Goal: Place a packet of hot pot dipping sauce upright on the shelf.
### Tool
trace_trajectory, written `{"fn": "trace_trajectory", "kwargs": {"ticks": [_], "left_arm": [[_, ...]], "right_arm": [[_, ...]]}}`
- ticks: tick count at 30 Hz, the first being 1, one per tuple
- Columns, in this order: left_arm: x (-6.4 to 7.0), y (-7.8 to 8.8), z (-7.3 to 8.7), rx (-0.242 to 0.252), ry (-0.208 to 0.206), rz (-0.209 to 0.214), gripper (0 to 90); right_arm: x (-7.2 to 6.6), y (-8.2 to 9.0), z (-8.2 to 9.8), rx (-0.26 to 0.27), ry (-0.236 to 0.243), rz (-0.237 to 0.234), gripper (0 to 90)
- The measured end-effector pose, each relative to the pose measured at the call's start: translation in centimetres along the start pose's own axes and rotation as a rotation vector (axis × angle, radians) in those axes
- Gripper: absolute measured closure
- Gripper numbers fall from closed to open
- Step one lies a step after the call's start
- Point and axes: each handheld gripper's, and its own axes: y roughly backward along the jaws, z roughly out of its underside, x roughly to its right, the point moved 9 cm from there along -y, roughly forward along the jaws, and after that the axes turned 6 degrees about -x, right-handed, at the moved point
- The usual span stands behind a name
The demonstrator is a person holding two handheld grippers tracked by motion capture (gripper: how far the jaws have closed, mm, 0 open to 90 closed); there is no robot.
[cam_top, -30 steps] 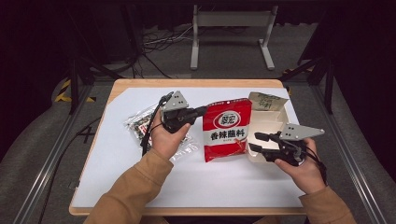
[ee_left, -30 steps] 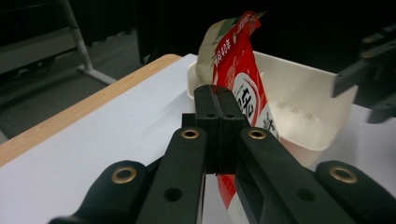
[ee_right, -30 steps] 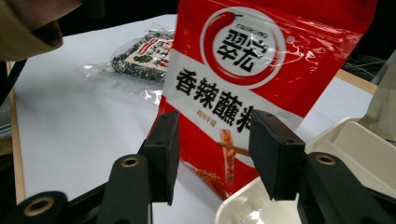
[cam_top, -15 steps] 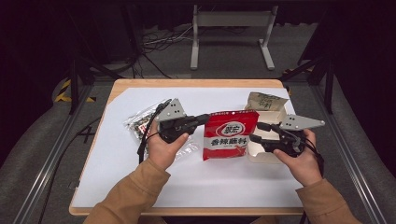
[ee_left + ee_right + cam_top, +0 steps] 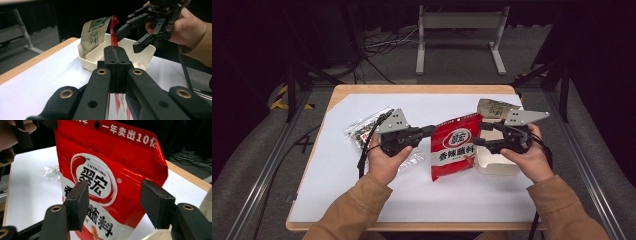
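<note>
High view shows the red seasoning pouch [image 5: 456,148] upright beside the white tray [image 5: 497,162], pinched at one edge by the left gripper [image 5: 430,130], while the right gripper [image 5: 480,134], its jaws just opened wide, grips nothing, so the pouch could swing or slip free.

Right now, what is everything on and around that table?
Red pouch: one, red with white label, held upright mid-table by its left edge.
Tray: one, cream, divided, right side of table.
Tan pouch: one, tan and green, standing in the tray's far compartment.
Clear packet: one, see-through with dark contents, lying left of centre.
Table: one, wooden rim, white top.
Metal stand: one, grey, on the floor beyond.
Left tool: black, shut on the red pouch.
Right tool: black, jaws just opening, apart at the pouch's right edge.
Sleeves: two, tan.
</note>
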Motion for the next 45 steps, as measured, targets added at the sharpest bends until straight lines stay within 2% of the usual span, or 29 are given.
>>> {"fn": "trace_trajectory", "kwargs": {"ticks": [3,8,11,13,14,16,17,18,23,25,26,27,28,31,34,37,40,42,43,45], "left_arm": [[0.0,0.1,0.1,0.004,0.01,-0.003,90.0],[0.1,0.1,0.0,0.013,0.015,0.0,90.0],[0.2,0.1,0.0,0.016,0.009,0.004,90.0],[0.3,0.1,-0.1,0.018,0.012,0.008,90.0],[0.3,0.1,-0.1,0.019,0.014,0.01,90.0],[0.4,0.1,-0.1,0.022,0.014,0.013,90.0],[0.5,0.1,-0.1,0.022,0.01,0.014,90.0],[0.5,0.1,-0.1,0.024,0.015,0.013,90.0],[0.5,0.1,-0.1,0.025,0.011,0.011,90.0],[0.6,0.2,-0.1,0.024,0.007,0.013,90.0],[0.6,0.2,-0.1,0.025,0.003,0.009,90.0],[0.7,0.2,-0.1,0.025,0.003,0.013,90.0],[0.7,0.2,-0.1,0.025,0.003,0.013,90.0],[0.9,0.1,-0.2,0.032,0.004,0.022,90.0],[1.1,0.1,-0.2,0.033,-0.002,0.029,90.0],[1.3,0.0,-0.3,0.035,-0.004,0.034,90.0],[1.3,0.0,-0.3,0.036,-0.002,0.032,90.0],[1.2,0.1,-0.2,0.037,0.002,0.034,90.0],[1.2,0.1,-0.2,0.04,0.004,0.034,90.0],[1.1,0.1,-0.1,0.04,0.004,0.036,90.0]], "right_arm": [[-0.2,-0.2,-0.4,-0.007,0.019,-0.026,42.7],[-0.6,-0.2,-1.6,-0.039,0.068,-0.067,50.3],[-0.9,0.1,-2.2,-0.082,0.103,-0.082,58.8],[-0.9,0.4,-2.6,-0.133,0.145,-0.095,63.8],[-0.9,0.4,-2.6,-0.133,0.145,-0.095,63.8],[-1.0,0.6,-2.9,-0.171,0.17,-0.111,65.2],[-1.1,0.6,-3.1,-0.212,0.193,-0.122,65.2],[-1.1,0.6,-3.1,-0.212,0.193,-0.122,65.2],[-1.0,-0.1,-3.4,-0.281,0.246,-0.107,62.8],[-0.9,0.3,-4.0,-0.266,0.265,-0.088,60.9],[-0.4,1.2,-5.0,-0.224,0.271,-0.055,53.1],[0.0,1.6,-5.4,-0.209,0.277,-0.031,50.2],[0.0,1.6,-5.4,-0.209,0.277,-0.031,50.2],[0.8,2.1,-6.0,-0.216,0.277,0.005,41.5],[1.0,1.1,-5.1,-0.293,0.285,-0.031,39.1],[0.9,-0.3,-4.1,-0.359,0.296,-0.081,41.8],[0.7,-1.1,-3.8,-0.39,0.306,-0.121,47.7],[0.6,-1.4,-3.8,-0.396,0.307,-0.13,49.9],[0.4,-1.7,-3.7,-0.411,0.313,-0.157,53.5],[0.2,-1.9,-3.6,-0.418,0.306,-0.173,54.4]]}}
